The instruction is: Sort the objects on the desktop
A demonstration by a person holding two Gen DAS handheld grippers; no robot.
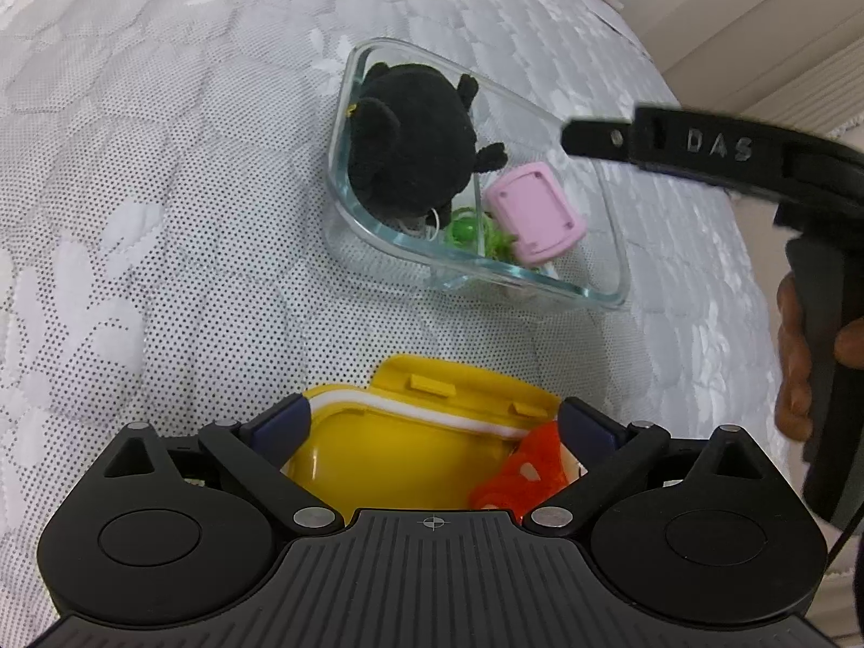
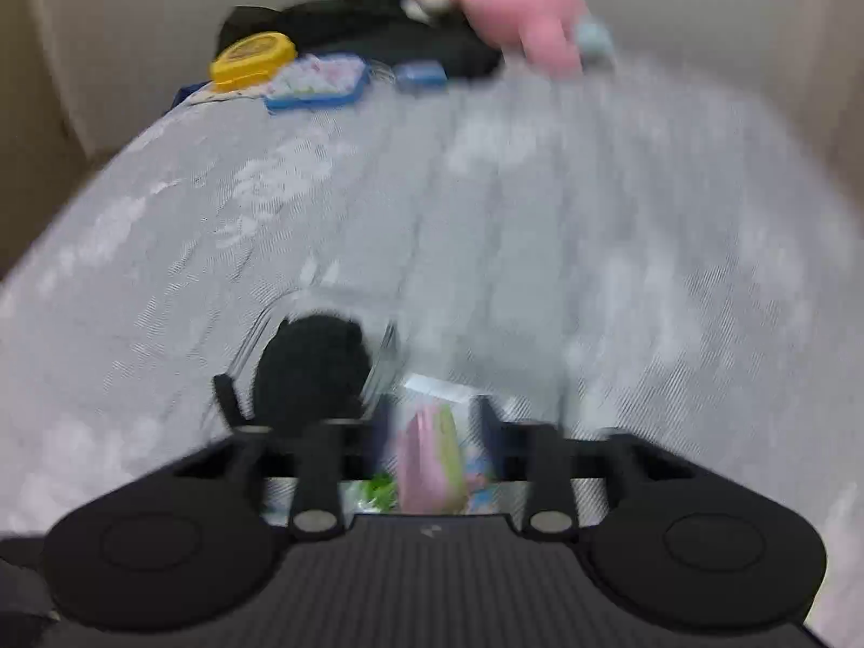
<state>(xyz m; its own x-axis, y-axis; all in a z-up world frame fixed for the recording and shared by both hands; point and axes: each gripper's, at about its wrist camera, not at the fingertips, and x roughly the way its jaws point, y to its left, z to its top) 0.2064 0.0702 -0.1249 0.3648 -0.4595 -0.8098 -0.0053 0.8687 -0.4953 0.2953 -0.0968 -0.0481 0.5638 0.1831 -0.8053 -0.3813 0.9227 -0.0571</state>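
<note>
A clear glass container (image 1: pixel 605 270) with a divider lies on the white quilted bed. It holds a black plush toy (image 1: pixel 410 140), a pink case (image 1: pixel 534 213) and a green trinket (image 1: pixel 467 229). My left gripper (image 1: pixel 432 421) is open around a yellow box (image 1: pixel 389 464) that holds an orange-red piece (image 1: pixel 526 472). The right gripper's body (image 1: pixel 702 143) hovers above the container's right side. In the blurred right wrist view my right gripper (image 2: pixel 434 426) is open just over the pink case (image 2: pixel 426 464), with the plush toy (image 2: pixel 310 367) to its left.
At the bed's far edge lie a yellow round tin (image 2: pixel 254 56), a blue tray (image 2: pixel 318 81), a small blue box (image 2: pixel 421 75), black fabric (image 2: pixel 378 27) and a pink plush (image 2: pixel 518 5). A beige wall runs behind.
</note>
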